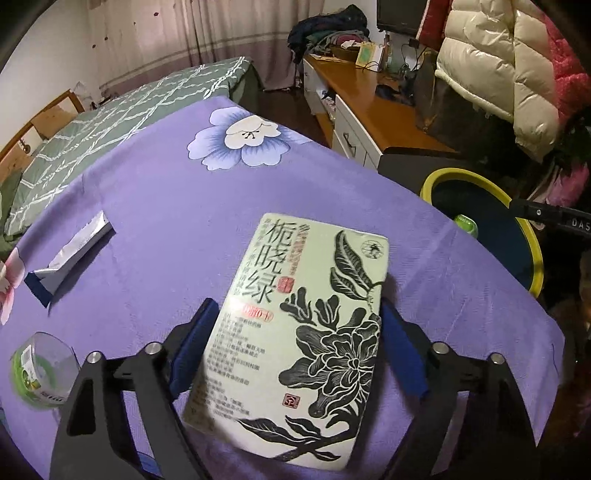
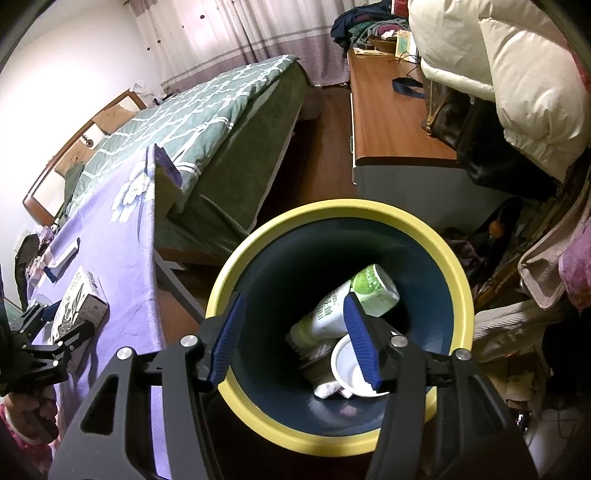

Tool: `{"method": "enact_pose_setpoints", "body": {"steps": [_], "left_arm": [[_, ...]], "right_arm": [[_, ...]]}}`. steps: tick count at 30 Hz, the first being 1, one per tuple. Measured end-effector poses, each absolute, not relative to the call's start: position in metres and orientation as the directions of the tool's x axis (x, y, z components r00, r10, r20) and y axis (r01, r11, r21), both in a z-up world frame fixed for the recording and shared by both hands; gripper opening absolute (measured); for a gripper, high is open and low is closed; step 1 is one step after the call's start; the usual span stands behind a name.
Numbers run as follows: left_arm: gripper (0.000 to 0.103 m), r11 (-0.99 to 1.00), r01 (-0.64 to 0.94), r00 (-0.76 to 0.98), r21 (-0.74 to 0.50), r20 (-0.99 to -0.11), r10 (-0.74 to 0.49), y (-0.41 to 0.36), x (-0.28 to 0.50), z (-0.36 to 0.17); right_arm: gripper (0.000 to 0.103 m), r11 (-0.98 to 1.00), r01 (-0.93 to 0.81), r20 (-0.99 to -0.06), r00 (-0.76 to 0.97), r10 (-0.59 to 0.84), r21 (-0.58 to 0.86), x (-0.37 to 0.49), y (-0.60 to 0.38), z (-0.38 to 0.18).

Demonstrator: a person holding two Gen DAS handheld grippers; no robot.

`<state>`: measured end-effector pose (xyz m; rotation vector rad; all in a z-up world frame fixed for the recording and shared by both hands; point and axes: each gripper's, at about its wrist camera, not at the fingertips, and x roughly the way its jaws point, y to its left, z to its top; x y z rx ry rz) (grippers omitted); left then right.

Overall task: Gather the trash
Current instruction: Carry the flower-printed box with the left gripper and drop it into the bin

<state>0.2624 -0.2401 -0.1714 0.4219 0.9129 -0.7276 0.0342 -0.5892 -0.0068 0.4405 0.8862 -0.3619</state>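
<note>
Only rightward: bin [image 2: 456, 266] with bottle [image 2: 332, 306] beneath empty right claw [image 2: 293, 341].

A lived-in home bedroom: a bed with a green lattice-patterned quilt [image 2: 207, 110], pale striped curtains [image 2: 229, 33], a wooden-topped dresser [image 2: 384, 122] and heaped puffy cream jackets [image 2: 517, 74].

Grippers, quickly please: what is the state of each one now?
Left gripper: around the green box; whether it is gripped cannot be told.
Right gripper: open, empty, above the bin.
</note>
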Motion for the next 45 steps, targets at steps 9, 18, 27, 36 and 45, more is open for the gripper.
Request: {"method": "enact_pose_setpoints", "body": {"steps": [9,18,27,36,45], "left_arm": [[0.072,0.675,0.737,0.400,0.027,-0.823,-0.404,-0.259,0.246,-0.155],[0.072,0.614,0.789,0.384,0.017,-0.793,-0.472,-0.300,0.217,-0.131],[0.072,0.512,0.859,0.313,-0.003,-0.788,-0.530,-0.374,0.187,-0.123],[0.072,0.440,0.898,0.248,-0.023,-0.800,-0.547,-0.445,0.167,-0.140],[0.094,0.544,0.839,0.351,-0.012,-0.751,-0.559,-0.405,0.173,-0.121]], "right_arm": [[0.053,0.853,0.474,-0.799,0.589,-0.123,0.218,0.026,-0.592,-0.005],[0.053,0.834,0.507,-0.786,0.598,-0.156,0.220,0.000,-0.613,0.001],[0.053,0.799,0.569,-0.785,0.578,-0.222,0.194,-0.033,-0.643,0.002],[0.053,0.762,0.624,-0.783,0.557,-0.275,0.177,-0.059,-0.662,0.003],[0.055,0.773,0.609,-0.780,0.566,-0.267,0.178,-0.055,-0.656,0.004]]}}
